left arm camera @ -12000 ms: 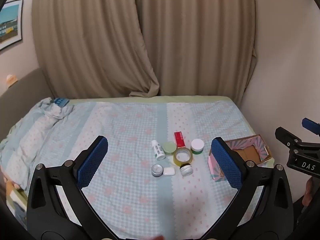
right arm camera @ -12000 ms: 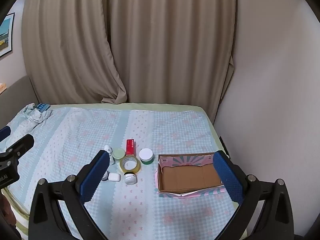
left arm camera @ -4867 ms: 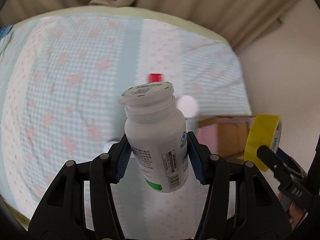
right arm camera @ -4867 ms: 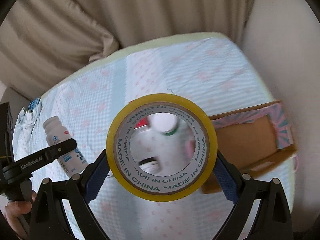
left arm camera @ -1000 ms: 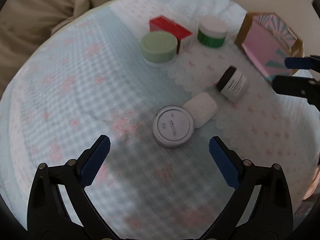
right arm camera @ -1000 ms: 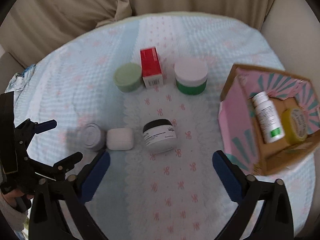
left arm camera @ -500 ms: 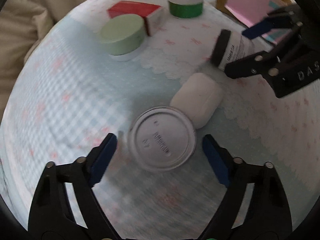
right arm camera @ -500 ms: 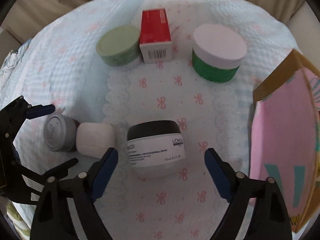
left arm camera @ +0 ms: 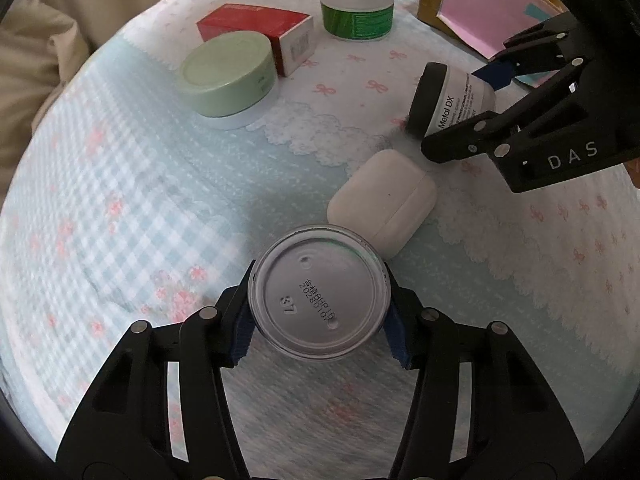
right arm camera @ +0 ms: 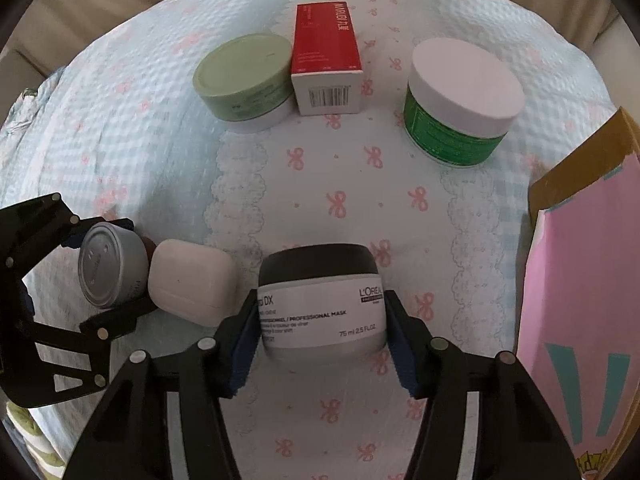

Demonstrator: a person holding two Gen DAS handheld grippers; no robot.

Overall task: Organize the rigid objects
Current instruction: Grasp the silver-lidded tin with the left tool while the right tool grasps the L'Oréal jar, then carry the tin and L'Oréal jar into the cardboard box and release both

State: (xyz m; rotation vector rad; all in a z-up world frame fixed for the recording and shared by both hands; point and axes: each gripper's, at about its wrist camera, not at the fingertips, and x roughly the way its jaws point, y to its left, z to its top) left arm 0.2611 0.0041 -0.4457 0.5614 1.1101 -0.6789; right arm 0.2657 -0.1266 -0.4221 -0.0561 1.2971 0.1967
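My left gripper (left arm camera: 318,320) is shut on a small silver tin (left arm camera: 318,298) that rests on the bedspread; the tin also shows in the right wrist view (right arm camera: 108,268). My right gripper (right arm camera: 322,348) is shut on a black-lidded white mask jar (right arm camera: 320,304), which also shows in the left wrist view (left arm camera: 448,100). A white earbud case (left arm camera: 382,200) lies between the tin and the jar, touching the tin. The pink cardboard box (right arm camera: 588,300) stands at the right.
A pale green jar (right arm camera: 246,80), a red carton (right arm camera: 326,64) and a green jar with a white lid (right arm camera: 460,104) stand in a row farther back on the blue checked bedspread (right arm camera: 140,152). The beige curtain (left arm camera: 36,40) hangs beyond the bed.
Both grippers have moved down and closed: the left on the silver tin, the right on the mask jar. Earlier the bottle and tape roll went into the box.
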